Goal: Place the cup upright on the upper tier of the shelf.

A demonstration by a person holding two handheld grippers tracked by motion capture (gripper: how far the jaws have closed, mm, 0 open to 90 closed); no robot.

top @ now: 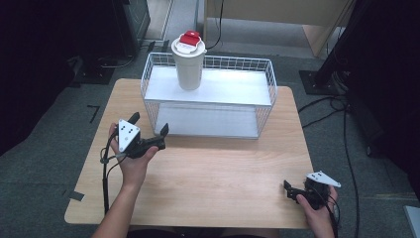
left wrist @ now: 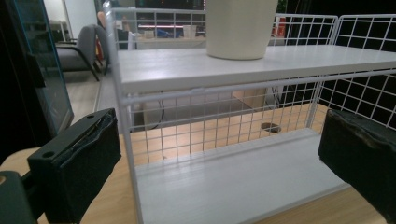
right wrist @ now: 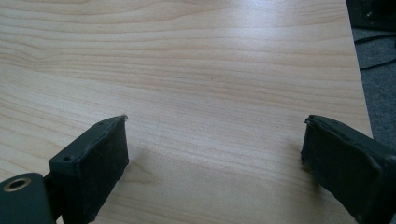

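Near right: right tool (top: 291, 191) low over the bare bench (top: 213, 178), jaws spread wide w/ nothing between them; its own view has just wood grain under the pads. Looks parked, not in the job for now.

Mid left: left tool (top: 148, 125) raised, aimed at the rack (top: 148, 94), jaws wide apart & empty. In its view the pads (left wrist: 79, 170) frame the rack's near left corner post and lower shelf (left wrist: 243, 182).

Far: cup (top: 188, 62), white w/ red lid, stands upright on the rack's top shelf (top: 233, 89), left of centre. Not touched by either tool.

Judgement: early stage, approach only. No grasp made yet. Left to do: bring left tool up to the cup, close on it, lift it off the shelf, set it wherever it goes.
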